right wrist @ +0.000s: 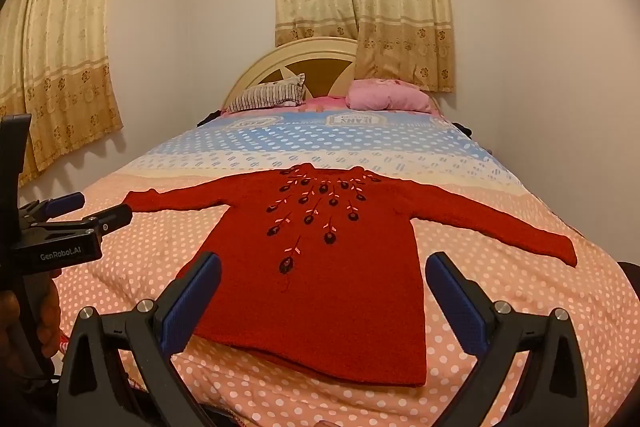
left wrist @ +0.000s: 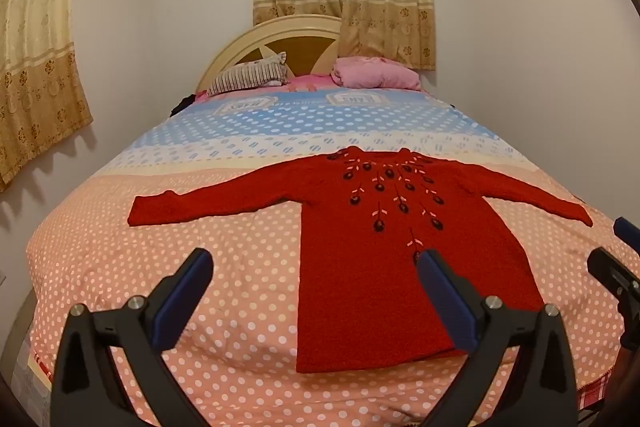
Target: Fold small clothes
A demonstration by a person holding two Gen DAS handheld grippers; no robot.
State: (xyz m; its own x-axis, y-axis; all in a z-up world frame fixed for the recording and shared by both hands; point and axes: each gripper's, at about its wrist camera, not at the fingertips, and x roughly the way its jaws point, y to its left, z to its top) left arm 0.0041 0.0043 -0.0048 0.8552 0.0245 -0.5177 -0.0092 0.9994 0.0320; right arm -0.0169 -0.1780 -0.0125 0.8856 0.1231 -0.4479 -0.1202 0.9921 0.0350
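Observation:
A small red knitted sweater (left wrist: 368, 247) with dark embroidered flowers lies flat and face up on the bed, both sleeves spread out sideways, hem toward me. My left gripper (left wrist: 316, 259) hovers open above the bed near the sweater's hem and its left side, nothing between its blue pads. In the right wrist view the same sweater (right wrist: 320, 267) fills the middle, and my right gripper (right wrist: 324, 263) stands open above its lower half, holding nothing. The left gripper (right wrist: 100, 211) also shows at that view's left edge, held by a hand.
The bed cover (left wrist: 160, 247) is pink with white dots near me, blue and white farther back. A striped pillow (left wrist: 248, 75) and a pink pillow (left wrist: 376, 73) lie by the headboard (left wrist: 280, 35). Curtains hang at the back and left; walls close both sides.

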